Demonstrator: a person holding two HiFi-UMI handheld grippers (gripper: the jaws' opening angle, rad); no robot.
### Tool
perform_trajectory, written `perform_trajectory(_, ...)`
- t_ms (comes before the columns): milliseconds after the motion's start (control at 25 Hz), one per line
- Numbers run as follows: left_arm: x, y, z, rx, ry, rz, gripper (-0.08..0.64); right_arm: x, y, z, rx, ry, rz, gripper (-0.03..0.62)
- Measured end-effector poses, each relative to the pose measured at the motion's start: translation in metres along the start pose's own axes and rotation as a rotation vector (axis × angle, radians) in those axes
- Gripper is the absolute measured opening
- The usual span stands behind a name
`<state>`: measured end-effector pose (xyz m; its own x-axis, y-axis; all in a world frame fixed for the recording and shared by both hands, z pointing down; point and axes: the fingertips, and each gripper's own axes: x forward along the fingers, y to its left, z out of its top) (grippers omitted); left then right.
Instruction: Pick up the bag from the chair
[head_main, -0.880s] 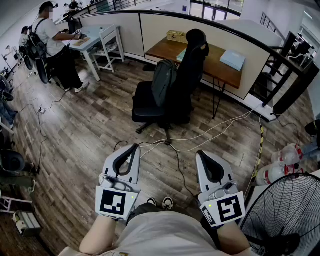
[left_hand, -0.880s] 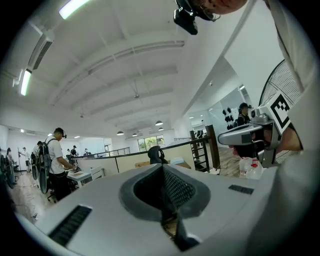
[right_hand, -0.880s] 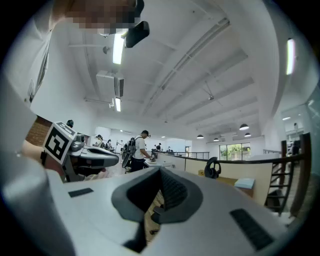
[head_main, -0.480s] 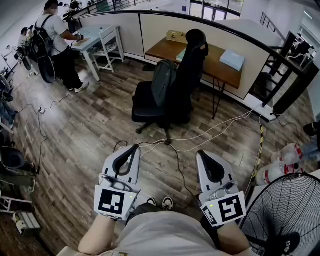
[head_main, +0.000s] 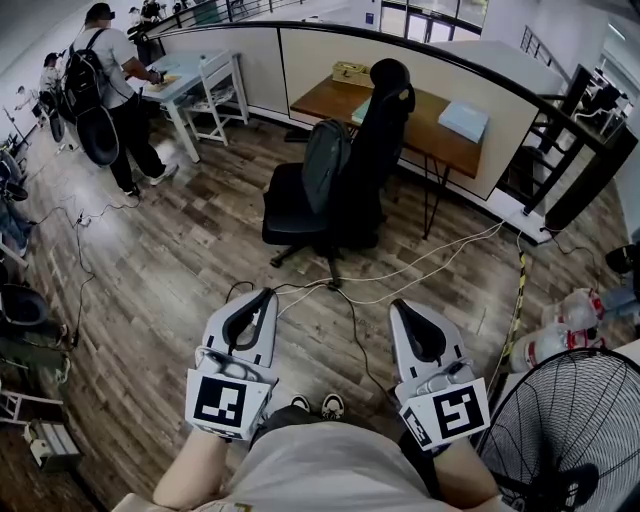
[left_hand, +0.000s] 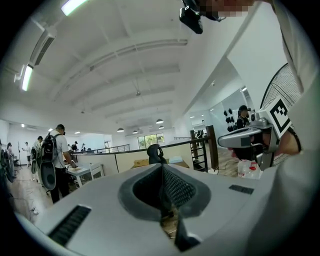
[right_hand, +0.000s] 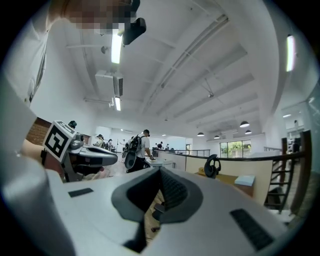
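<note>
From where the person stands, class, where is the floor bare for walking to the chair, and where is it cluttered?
Bare: the wood floor left of the chair, up to the white table. Cluttered: cables snake from the chair's base rightward; fan and bottles crowd the right.

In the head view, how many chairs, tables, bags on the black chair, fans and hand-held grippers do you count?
Chairs: 2 (black chair, white chair)
Tables: 2 (brown desk, white table)
Bag on the black chair: 1
Fan: 1
Hand-held grippers: 2 (left hand-held gripper, right hand-held gripper)
Total: 8
</note>
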<state>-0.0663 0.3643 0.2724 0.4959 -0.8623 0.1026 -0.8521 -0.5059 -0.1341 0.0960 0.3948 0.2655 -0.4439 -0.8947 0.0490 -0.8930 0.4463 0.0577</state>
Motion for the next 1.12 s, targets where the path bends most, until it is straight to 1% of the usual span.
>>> perform_trajectory(40,0.001,-0.002,0.001,-0.016,-0.006,-0.013,0.008,0.0,-0.001,0.002,0.015,-0.014,-0.005,0.005)
perform_trajectory(80,0.002,-0.004,0.002,-0.037,-0.015,-0.032,0.068,0.0,-0.003,0.006,0.039,-0.041,-0.009,0.008)
perform_trajectory(120,0.004,-0.007,0.002,-0.067,-0.023,-0.054,0.228,-0.001,-0.004,0.009,0.068,-0.074,-0.009,0.151)
perform_trajectory(160,0.006,-0.01,0.001,-0.1,-0.029,-0.07,0.352,-0.001,-0.007,0.013,0.096,-0.104,-0.01,0.377)
perform_trajectory(200,0.008,-0.011,0.0,-0.129,-0.033,-0.073,0.405,-0.002,-0.01,0.015,0.112,-0.126,-0.016,0.455)
perform_trajectory(240,0.009,-0.011,-0.001,-0.143,-0.034,-0.064,0.428,-0.002,-0.013,0.015,0.112,-0.135,-0.026,0.517)
perform_trajectory(280,0.009,-0.01,-0.002,-0.137,-0.034,-0.046,0.437,-0.003,-0.015,0.015,0.097,-0.135,-0.037,0.555)
perform_trajectory(400,0.008,-0.007,-0.003,-0.069,-0.037,0.009,0.445,-0.006,-0.02,0.009,0.065,-0.121,-0.059,0.565)
perform_trajectory(480,0.008,-0.005,-0.003,-0.052,-0.038,0.019,0.446,-0.007,-0.022,0.006,0.07,-0.116,-0.065,0.565)
perform_trajectory(680,0.004,0.0,-0.002,-0.052,-0.036,0.032,0.445,-0.005,-0.021,0.006,0.06,-0.11,-0.055,0.565)
perform_trajectory(840,0.005,0.006,-0.002,-0.081,-0.028,0.03,0.445,0.004,-0.019,0.006,0.035,-0.096,-0.045,0.565)
perform_trajectory(1000,0.012,0.014,-0.003,-0.063,-0.032,0.035,0.445,0.015,-0.022,0.002,0.022,-0.074,-0.056,0.563)
perform_trajectory(1120,0.023,0.023,-0.008,-0.064,-0.027,0.036,0.445,0.026,-0.026,-0.002,0.025,-0.071,-0.052,0.563)
